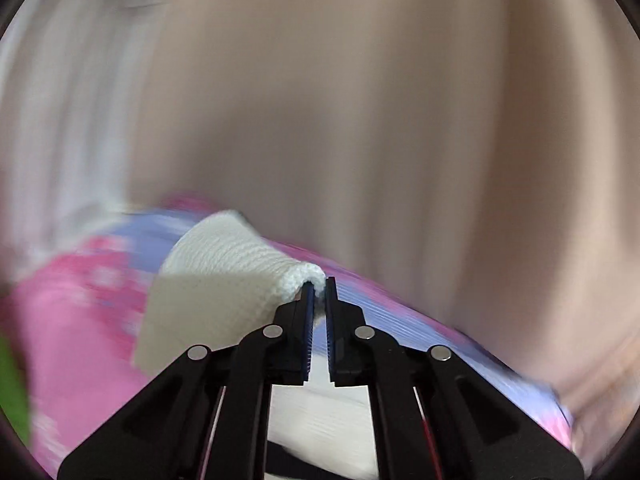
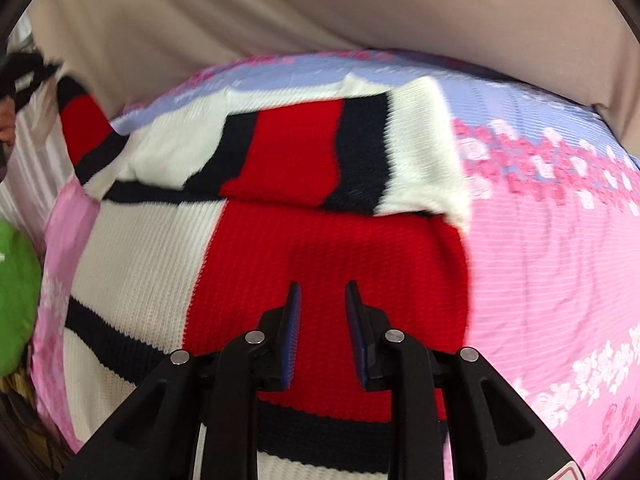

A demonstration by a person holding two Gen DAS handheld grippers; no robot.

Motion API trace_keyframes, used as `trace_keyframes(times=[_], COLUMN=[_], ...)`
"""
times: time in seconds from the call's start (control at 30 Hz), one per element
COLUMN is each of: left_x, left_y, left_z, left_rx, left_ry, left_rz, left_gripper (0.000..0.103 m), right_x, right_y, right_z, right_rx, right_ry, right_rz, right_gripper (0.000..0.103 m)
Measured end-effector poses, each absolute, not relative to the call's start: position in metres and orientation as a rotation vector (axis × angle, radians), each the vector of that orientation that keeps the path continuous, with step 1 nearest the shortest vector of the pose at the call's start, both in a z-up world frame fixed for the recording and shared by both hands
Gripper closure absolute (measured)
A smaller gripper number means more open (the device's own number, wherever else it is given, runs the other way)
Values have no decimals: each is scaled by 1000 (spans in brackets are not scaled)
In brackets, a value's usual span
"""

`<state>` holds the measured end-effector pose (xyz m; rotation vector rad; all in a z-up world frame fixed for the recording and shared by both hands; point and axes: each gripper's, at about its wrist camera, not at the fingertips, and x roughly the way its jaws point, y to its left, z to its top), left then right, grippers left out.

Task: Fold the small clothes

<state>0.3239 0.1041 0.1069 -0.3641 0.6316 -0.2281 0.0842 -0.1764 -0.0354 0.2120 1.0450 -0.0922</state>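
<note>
A knitted sweater (image 2: 304,248) in red, white and navy blocks lies on a pink and lavender flowered sheet (image 2: 552,248), its upper part folded over. My right gripper (image 2: 323,286) hovers just over the red panel, open, with nothing pinched between its fingers. One striped sleeve (image 2: 86,128) rises toward the upper left edge of that view. In the blurred left wrist view my left gripper (image 1: 319,283) is shut on a white knitted edge of the sweater (image 1: 228,268), which hangs lifted above the sheet (image 1: 72,320).
A green soft object (image 2: 16,300) lies at the sheet's left edge, also seen as a green patch (image 1: 12,396). Beige cloth (image 2: 280,8) rises behind the sheet. The pink sheet lies bare to the right of the sweater.
</note>
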Motion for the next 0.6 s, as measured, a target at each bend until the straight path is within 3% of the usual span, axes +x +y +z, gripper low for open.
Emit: trace_keyframes(times=[0.13,0.2,0.27,0.33,0.4,0.47,0.6], left_x=[288,281,272,259,257,258,281], left_y=[-17,-49,-56,-30,10,43,109], left_z=[60,15,-31,-54,-65,-67,-80], left_rx=[-258,-254,-325,-413,-507,-590,-722], left_ry=[780,911,1027,1065,1064,1047,1050], left_rz=[-399,-411,-383,-335,-247,-175,-36], left_gripper=[91,71,69,66,52,47,47], right_x=[68,63,58,58,64,78,129], right_y=[-206,-220,-233,-243,-245,-243,-214], right_z=[-29,-29,-28,-25,-22,-19,-15], right_rx=[247,266,292,297,301,318,313], right_ry=[1020,1017,1009,996,989,978,960], right_rz=[-146,-168,-182,-193,-174,-140,-68], right_gripper=[74,72,69,66,60,56,45])
